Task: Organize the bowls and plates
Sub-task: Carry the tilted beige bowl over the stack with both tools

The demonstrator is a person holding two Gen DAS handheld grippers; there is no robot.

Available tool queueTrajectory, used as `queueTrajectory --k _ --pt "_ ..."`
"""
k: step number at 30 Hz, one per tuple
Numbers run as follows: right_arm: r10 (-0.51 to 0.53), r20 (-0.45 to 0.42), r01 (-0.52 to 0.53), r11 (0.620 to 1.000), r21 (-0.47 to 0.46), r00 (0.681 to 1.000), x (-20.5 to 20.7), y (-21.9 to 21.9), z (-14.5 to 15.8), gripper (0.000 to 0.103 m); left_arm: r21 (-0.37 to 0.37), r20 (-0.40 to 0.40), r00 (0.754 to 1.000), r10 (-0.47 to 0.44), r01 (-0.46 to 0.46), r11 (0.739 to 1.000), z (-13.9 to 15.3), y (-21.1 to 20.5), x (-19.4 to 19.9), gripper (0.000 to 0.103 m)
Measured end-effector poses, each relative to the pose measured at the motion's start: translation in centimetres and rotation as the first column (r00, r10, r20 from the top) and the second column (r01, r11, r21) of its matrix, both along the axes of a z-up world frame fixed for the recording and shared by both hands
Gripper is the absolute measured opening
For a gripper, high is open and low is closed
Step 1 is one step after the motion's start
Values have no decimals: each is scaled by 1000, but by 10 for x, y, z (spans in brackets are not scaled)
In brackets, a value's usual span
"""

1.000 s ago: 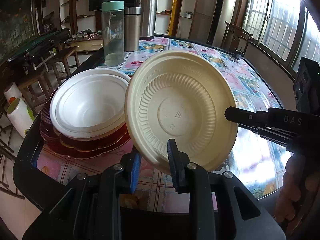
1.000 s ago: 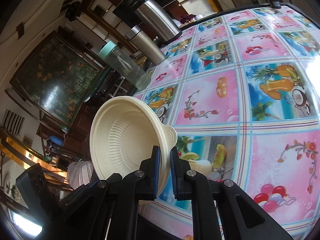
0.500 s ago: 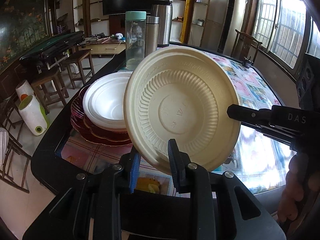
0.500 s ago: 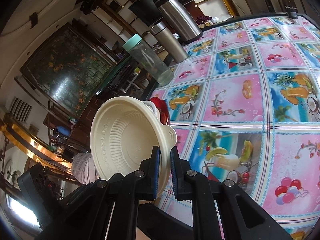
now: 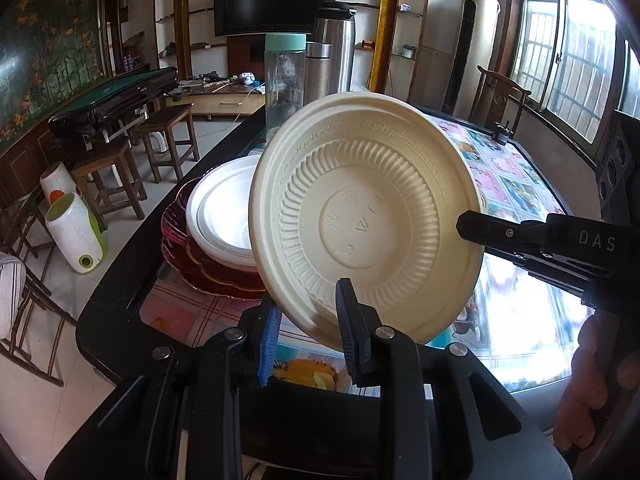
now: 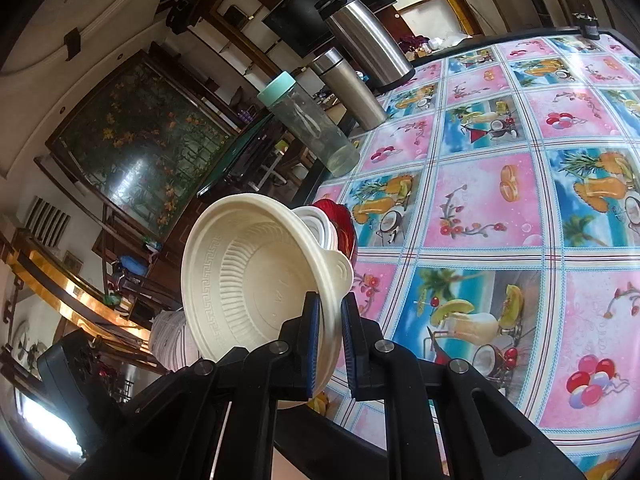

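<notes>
Room: a living space with a dark television on the far wall, wooden stools at 9 o'clock and barred windows at 2 o'clock in the left wrist view.
Table (image 6: 480, 208): dark-edged, covered by a glossy cloth of pink and blue squares printed with fruit and drinks.
Red plates (image 5: 208, 272): a stack on the table near its edge, at 9 o'clock of the left wrist view, partly hidden.
White bowl (image 5: 216, 216): sits on top of the red plates, upright, mouth up.
Cream bowl (image 5: 360, 216): held above the table and tilted on edge, ribbed underside facing the left wrist camera, hollow side facing the right wrist camera; it overlaps the stack in both views.
Steel flask (image 6: 360, 36): the taller metal vessel, standing at the far side of the table, at 12 o'clock.
Steel tumbler (image 6: 348, 88): just beside the flask.
Clear bottle (image 6: 308, 124): mint lid, beside the tumbler, nearest the stack.
Left gripper (image 5: 308, 328): fingers narrow, straddling the cream bowl's lower rim; whether both press it I cannot tell.
Right gripper (image 6: 329, 340): fingers narrow, closed on the cream bowl's rim by its small tab.
Hand (image 5: 592, 380): grips the right gripper's handle at 4 o'clock in the left wrist view.
</notes>
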State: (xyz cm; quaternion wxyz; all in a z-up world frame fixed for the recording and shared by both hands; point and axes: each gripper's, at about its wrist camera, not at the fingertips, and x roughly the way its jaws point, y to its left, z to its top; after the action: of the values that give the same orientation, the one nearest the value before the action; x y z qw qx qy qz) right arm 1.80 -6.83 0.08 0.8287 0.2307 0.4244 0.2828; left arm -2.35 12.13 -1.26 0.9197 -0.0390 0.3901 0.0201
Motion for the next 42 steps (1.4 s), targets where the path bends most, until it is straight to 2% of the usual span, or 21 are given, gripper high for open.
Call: queueTrajectory --k 23,42 --pt "21 8 -21 1000 -18 1000 8 33 3 14 -4 3 998 59 -59 998 -6 23 2 25" --pt "70 -22 -70 998 3 997 63 92 0 15 -8 -28 988 149 -149 989 -10 69 41 26"
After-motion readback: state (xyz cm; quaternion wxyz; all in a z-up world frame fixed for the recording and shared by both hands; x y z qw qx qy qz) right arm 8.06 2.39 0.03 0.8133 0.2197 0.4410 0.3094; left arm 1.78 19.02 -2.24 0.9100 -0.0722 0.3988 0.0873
